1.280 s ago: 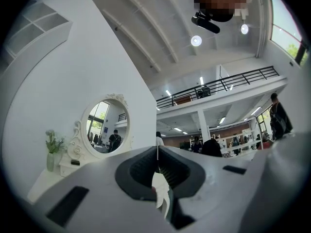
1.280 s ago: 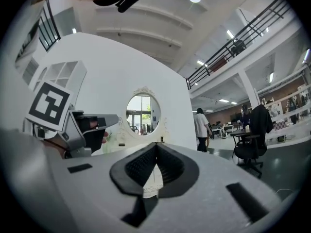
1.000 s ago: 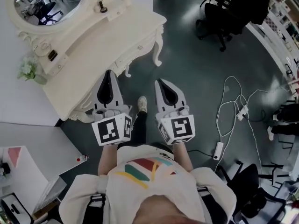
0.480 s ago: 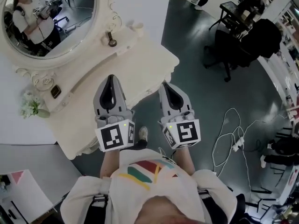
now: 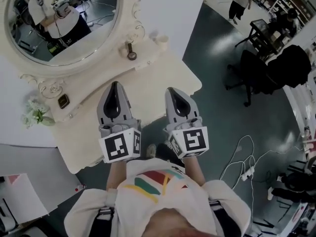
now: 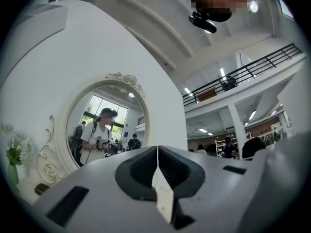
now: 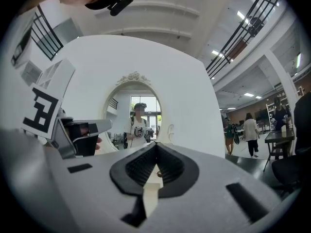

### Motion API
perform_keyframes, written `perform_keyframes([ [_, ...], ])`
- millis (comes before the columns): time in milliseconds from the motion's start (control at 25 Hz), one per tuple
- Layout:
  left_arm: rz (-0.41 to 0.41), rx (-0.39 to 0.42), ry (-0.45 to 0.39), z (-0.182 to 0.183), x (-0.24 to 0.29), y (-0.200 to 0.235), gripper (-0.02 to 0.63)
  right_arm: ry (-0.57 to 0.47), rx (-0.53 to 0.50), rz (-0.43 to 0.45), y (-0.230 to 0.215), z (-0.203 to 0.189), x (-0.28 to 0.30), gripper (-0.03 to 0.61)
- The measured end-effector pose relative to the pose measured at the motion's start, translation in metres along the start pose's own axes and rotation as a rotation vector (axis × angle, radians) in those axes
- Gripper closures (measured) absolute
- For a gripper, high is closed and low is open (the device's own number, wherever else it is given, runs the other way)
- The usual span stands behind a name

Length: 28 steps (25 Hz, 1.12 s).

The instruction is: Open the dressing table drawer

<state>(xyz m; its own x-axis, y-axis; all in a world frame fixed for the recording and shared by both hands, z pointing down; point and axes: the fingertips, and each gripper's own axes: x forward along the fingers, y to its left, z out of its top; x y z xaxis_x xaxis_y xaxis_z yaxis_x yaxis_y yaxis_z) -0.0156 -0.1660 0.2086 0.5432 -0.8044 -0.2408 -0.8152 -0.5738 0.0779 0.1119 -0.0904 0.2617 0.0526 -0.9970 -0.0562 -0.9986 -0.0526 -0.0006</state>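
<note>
Jaws on my left gripper [image 6: 157, 148] were pressed together at the tips with nothing between them. It hung over the cream table [image 5: 163, 75], which had white flowers [image 5: 34, 113] at its far left end and the oval mirror [image 5: 59, 23] behind. Just to its right, my right gripper [image 7: 156, 145] was likewise closed and empty, above the table's front edge. I could not see the drawer from above; the tabletop hid its front. Further right, a black chair [image 5: 266, 70] stood on the dark floor [image 5: 217, 132].
</note>
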Motion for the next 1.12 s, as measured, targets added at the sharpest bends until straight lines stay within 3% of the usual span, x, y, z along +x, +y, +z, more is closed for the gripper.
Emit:
perform_keyframes([
  [400, 0.2, 0.079, 0.006, -0.008, 0.022, 0.039, 0.603, 0.003, -0.015, 0.208, 0.012, -0.001, 0.075, 0.578],
  [600, 0.312, 0.077, 0.014, -0.007, 0.024, 0.055, 0.603, 0.0, -0.002, 0.318, 0.023, 0.002, 0.096, 0.578],
  [880, 0.359, 0.101, -0.016, -0.011, 0.031, 0.053, 0.603, -0.017, -0.011, 0.387, 0.017, 0.009, 0.115, 0.578],
  [1120, 0.404, 0.092, 0.013, -0.011, 0.037, 0.05, 0.603, 0.02, -0.033, 0.414, 0.008, -0.006, 0.132, 0.578],
])
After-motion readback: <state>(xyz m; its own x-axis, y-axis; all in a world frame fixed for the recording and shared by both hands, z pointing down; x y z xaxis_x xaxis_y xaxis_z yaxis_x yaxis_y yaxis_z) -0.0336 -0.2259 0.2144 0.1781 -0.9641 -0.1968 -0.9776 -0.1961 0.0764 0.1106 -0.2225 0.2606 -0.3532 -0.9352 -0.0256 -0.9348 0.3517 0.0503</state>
